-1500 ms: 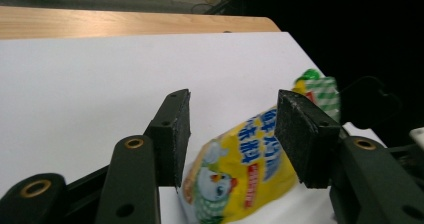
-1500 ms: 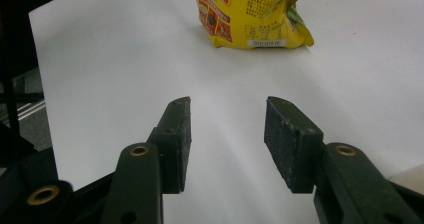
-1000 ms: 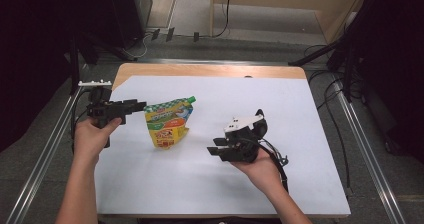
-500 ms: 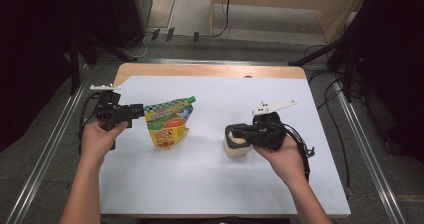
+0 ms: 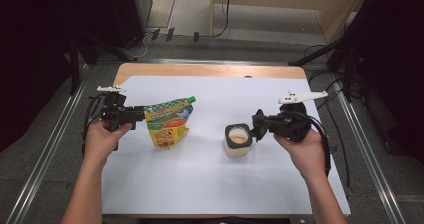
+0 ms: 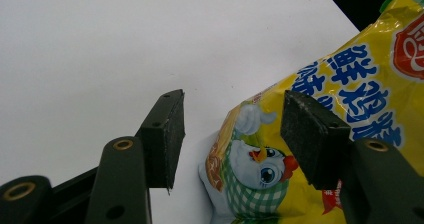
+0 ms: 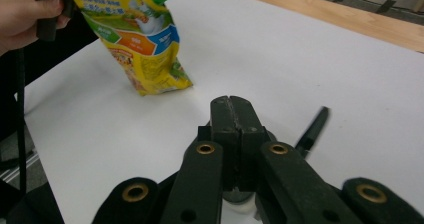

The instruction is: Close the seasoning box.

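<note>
1. White sheet covers the worktop (image 5: 210,184); its wooden far edge shows beyond the sheet, and the near edge is cut off at the bottom of the high view.
2. Nearest the person, two forearms come in from below. The right hand (image 5: 300,146) carries the right tongs (image 5: 257,126), which point left at a small jar (image 5: 237,140).
3. The jar is clear with a dark rim and stands upright near the middle of the worktop, with a pale tan filling. In the right gripper view most of it is hidden beneath the jaws.
4. The right tongs have just been closing, and their pads now meet flat with nothing seen between them. From above, the tips sit at the jar's rim; whether they touch it is hard to tell.
5. The left hand (image 5: 102,139) holds the left tongs (image 6: 232,134) partly open. A yellow pouch (image 5: 167,124) with a green cap sits between the pads: the right pad lies against it, the left pad stands clear.
6. The pouch stands tilted, left of the jar and well apart from it. Its contents cannot be seen.
</note>
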Motion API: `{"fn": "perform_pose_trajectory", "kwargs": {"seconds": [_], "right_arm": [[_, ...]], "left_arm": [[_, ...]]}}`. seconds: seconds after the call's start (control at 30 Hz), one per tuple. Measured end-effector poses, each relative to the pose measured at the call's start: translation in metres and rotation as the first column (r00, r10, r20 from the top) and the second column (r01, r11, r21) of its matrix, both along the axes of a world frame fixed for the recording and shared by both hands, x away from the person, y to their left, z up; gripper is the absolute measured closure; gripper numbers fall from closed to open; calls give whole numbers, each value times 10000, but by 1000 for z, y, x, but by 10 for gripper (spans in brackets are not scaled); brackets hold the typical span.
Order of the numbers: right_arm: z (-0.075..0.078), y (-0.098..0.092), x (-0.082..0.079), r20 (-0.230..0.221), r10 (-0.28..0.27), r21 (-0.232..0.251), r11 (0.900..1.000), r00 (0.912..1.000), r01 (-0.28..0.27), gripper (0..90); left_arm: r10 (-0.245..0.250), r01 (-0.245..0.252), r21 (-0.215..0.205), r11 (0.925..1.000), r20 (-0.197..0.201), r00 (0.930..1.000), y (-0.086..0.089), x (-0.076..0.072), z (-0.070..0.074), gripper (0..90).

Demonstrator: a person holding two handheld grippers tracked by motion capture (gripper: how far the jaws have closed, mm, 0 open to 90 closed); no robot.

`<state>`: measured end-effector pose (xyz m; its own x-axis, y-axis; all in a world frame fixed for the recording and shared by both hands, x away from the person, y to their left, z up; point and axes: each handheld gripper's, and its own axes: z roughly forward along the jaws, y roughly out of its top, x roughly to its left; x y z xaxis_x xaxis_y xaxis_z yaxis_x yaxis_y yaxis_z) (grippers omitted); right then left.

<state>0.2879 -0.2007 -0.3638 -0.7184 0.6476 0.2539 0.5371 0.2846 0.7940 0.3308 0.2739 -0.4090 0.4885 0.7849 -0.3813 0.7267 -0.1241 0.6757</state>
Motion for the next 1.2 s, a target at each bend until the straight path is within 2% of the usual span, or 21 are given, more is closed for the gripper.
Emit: {"fn": "perform_pose_trajectory", "kwargs": {"seconds": [0.23, 0.43, 0.57, 0.67, 0.73, 0.97, 1.2], "right_arm": [[-3, -21, 6, -23, -726, -58, 9973, 9974, 726, 900], [-23, -30, 15, -501, -1270, -283, 9917, 9906, 1257, 900], [-37, -30, 21, -1007, -1206, -46, 9927, 9876, 1207, 900], [-46, -24, 24, -1221, -1113, -126, 9938, 9863, 1106, 900], [-49, -21, 24, -1228, -1113, -289, 9937, 9862, 1086, 900], [-50, -17, 23, -1301, -1014, -300, 9947, 9863, 983, 900], [-52, -6, 22, -1283, -691, -295, 9974, 9893, 659, 900]], "left_arm": [[39, -39, -12, 10000, 37, 10000, 0, 0, 0, 437], [61, -61, -21, 10000, -11, 10000, 1, 0, -1, 433], [66, -66, -24, 10000, 0, 10000, 1, 0, -1, 433], [85, -85, -24, 10000, 9, 10000, 1, 0, -1, 433], [70, -70, 0, 10000, 20, 10000, 2, 0, 0, 433], [109, -109, -39, 9999, 25, 9999, 1, 0, -1, 433], [154, -154, -78, 9999, -25, 9999, 4, 0, 0, 430]]}}
